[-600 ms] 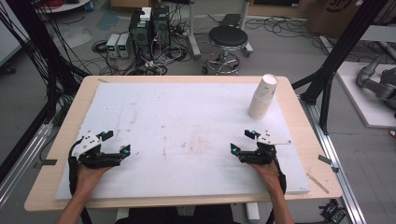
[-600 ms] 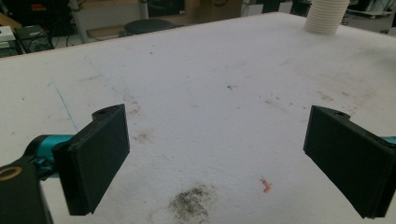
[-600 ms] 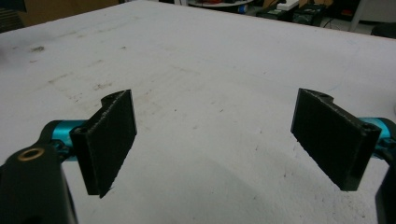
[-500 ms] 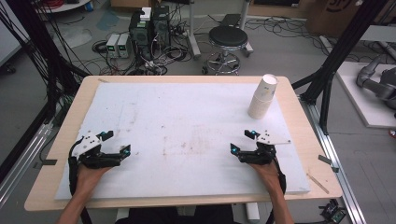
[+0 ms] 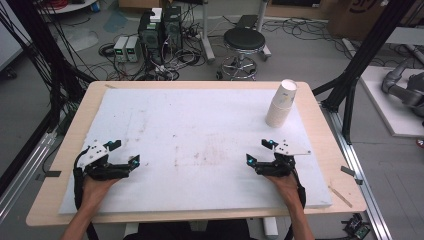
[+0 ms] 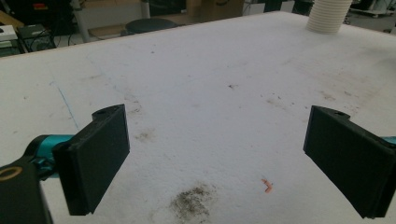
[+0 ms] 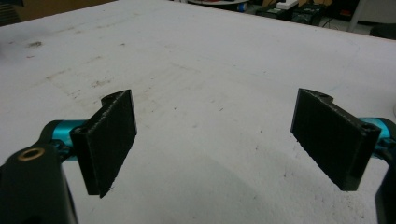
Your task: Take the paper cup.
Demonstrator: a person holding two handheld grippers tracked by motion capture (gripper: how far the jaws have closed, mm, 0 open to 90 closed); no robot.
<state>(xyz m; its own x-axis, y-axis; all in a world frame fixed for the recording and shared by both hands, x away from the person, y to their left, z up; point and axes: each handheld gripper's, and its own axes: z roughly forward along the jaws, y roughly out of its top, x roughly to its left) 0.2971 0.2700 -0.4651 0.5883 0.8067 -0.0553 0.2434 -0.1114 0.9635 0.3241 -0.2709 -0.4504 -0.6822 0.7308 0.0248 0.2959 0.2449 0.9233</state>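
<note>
Both grippers idle on the white sheet, jaws spread; cup stack stands far right.

Nearest, at 7 o'clock on the table [image 5: 60, 150], the left gripper [image 5: 125, 154] lies low on the white sheet [image 5: 200, 130], held by the left hand [image 5: 95, 187]; its own view shows the jaws wide apart with nothing between them, a dark smudge [image 6: 194, 203] and a small orange fleck [image 6: 267, 185] on the sheet just ahead. At 5 o'clock the right gripper [image 5: 260, 152] rests likewise in the right hand [image 5: 282, 182], jaws spread and empty over bare sheet. Farther off, at 2 o'clock, the cup stack [image 5: 281, 103] stands tilted on the sheet, well apart from both grippers, closer to the right one. Beyond the table, at 12 o'clock, a stool [image 5: 244, 42] stands on the floor.
</note>
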